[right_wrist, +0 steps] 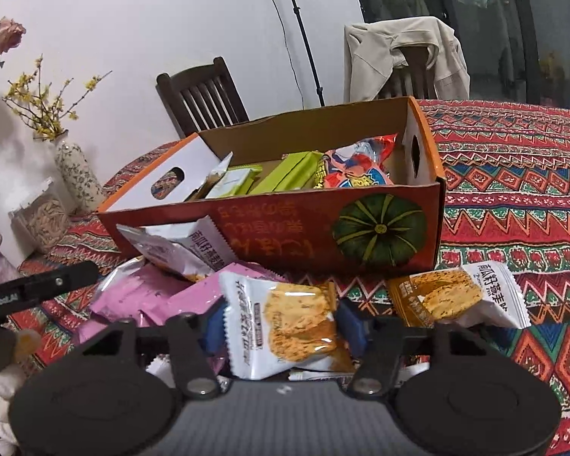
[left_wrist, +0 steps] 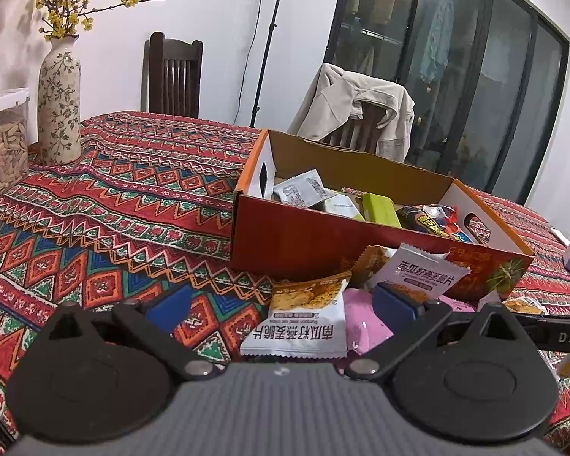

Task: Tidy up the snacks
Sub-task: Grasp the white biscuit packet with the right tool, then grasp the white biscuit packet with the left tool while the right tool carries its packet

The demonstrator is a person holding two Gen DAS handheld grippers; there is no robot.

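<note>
Two sets of tongs work a pile of snack packets heaped against the near wall of one open orange cardboard box (right_wrist: 380, 224), which stands on a surface (right_wrist: 513, 190) under a red patterned cloth.

The right tongs (right_wrist: 281, 328) are clamped on one white-and-orange oat-crisp packet (right_wrist: 285, 326), their blue pads (right_wrist: 351, 328) pressing it from both sides. A second packet of the same kind (right_wrist: 456, 296) lies just to their right, a third (right_wrist: 186, 247) leans on the box wall ahead and to their left, and several pink packets (right_wrist: 152, 296) lie to their left; their exact number cannot be told.

The left tongs (left_wrist: 281, 306) stand wide apart and hold nothing. Between their pads lies one oat-crisp packet (left_wrist: 304, 319), untouched on either side, and another (left_wrist: 418, 269) rests just beyond the right pad.

Inside the box, ahead of both tongs, are at least two green packs (right_wrist: 288, 173), one red-and-blue bag (right_wrist: 357, 167) and one silver sachet (left_wrist: 300, 188).

Far ahead and to the left of the tongs stand one flowered vase (left_wrist: 59, 98) holding yellow-blossomed twigs and one clear jar (left_wrist: 2, 144) of pale sticks. Two dark chairs (left_wrist: 173, 72) stand beyond the surface, one draped with a beige jacket (left_wrist: 357, 110).
</note>
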